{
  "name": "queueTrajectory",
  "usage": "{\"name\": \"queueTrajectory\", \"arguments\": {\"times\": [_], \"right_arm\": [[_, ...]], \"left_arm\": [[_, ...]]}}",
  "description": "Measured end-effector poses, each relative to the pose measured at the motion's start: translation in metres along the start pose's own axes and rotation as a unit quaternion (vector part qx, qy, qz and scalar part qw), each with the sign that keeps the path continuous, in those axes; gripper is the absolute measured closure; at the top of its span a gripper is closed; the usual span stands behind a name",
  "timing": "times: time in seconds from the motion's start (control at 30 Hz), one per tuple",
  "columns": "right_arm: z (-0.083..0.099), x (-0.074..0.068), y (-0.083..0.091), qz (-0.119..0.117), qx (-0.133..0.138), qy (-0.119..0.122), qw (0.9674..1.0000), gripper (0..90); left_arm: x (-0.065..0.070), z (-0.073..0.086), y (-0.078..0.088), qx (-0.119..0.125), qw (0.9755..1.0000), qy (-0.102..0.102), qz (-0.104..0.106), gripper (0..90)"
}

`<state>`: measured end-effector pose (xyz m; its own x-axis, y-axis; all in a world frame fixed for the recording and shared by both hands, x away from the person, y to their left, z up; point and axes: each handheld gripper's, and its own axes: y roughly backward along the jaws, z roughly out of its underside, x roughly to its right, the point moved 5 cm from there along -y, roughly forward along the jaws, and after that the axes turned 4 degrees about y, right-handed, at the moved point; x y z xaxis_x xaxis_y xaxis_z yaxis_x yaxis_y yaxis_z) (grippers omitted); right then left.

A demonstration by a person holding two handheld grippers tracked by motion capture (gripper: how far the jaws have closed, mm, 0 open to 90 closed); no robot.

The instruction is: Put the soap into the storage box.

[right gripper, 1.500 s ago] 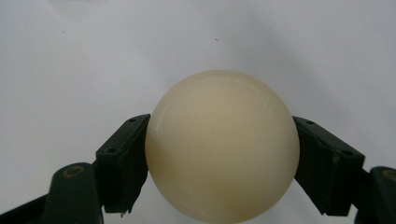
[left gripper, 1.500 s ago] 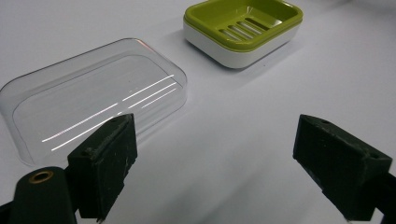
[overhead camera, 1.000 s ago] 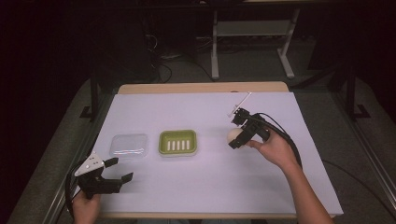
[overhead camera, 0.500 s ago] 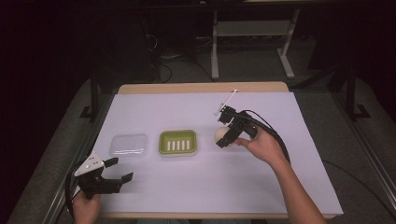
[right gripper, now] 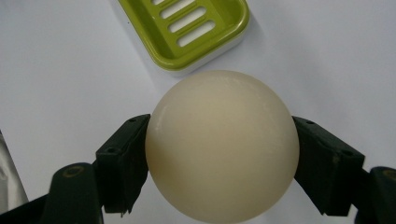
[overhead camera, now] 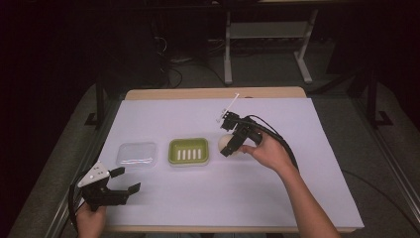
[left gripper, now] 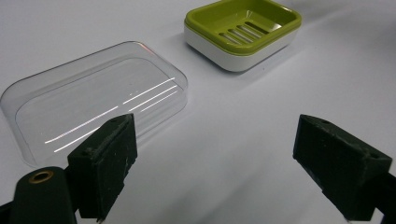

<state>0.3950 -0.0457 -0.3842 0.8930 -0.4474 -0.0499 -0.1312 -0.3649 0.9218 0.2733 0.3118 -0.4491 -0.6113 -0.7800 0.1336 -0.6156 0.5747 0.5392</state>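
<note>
From above, my right gripper carries the soap just right of the dish. My left gripper waits with jaws wide near the lid. In the right gripper view, my jaws clamp the soap; next, I judge, a short carry over the dish.

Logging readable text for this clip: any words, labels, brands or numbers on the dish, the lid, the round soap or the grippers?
None: no print shows on the green soap dish, the clear lid, the cream soap ball, the left gripper or the right gripper.
</note>
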Motion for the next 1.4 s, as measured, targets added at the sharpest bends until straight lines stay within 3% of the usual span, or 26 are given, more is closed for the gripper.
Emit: {"name": "queueTrajectory", "arguments": {"times": [0.7,1.23,1.4], "right_arm": [[-0.034,-0.013,-0.012,-0.016,-0.005,0.026,0.9995,24.3],[-0.048,-0.017,-0.02,-0.025,-0.006,0.033,0.9991,24.3],[-0.052,-0.018,-0.021,-0.026,-0.006,0.036,0.999,24.3]], "left_arm": [[0.001,0.0,-0.001,0.001,1.0,0.0,0.001,12.8],[0.0,0.0,-0.001,0.006,1.0,0.005,0.001,12.9],[-0.001,0.0,0.0,0.001,1.0,-0.002,0.002,12.8]]}}
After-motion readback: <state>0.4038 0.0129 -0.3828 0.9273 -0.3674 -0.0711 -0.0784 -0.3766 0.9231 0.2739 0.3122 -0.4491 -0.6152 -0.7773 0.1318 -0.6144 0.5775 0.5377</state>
